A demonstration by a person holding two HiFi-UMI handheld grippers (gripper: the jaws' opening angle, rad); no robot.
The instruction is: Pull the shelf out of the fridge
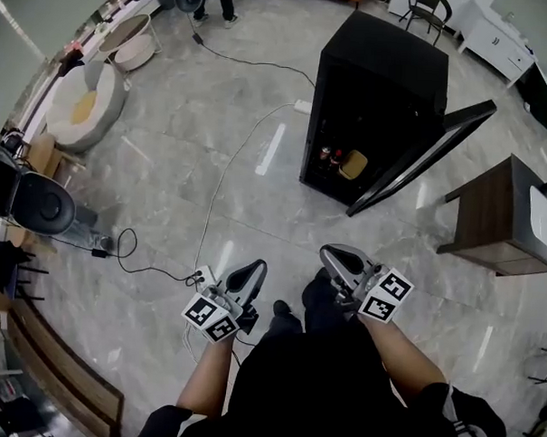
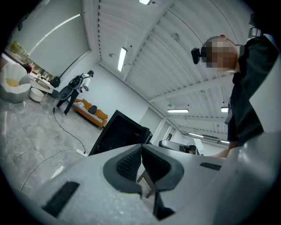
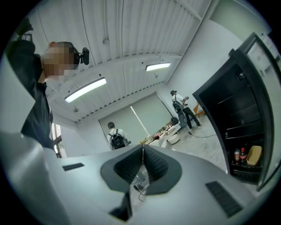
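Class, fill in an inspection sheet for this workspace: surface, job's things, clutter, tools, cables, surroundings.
Surface: glossy grey tiled floor.
Job's things: black fridge, door open; shelves inside, none pulled out.
Clutter: bottles and a yellow item low in the fridge.
Grippers: left tool and right tool shut, empty, short of the fridge.
Cables: white cable across the floor to a power strip.
Surroundings: side table, round cushioned seat, a person standing.

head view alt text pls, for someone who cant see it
Seen from above, a person holds the left gripper and right gripper, both shut and empty, over a grey marble floor, well short of a black fridge. Its door stands open, with bottles and a yellow item low inside.
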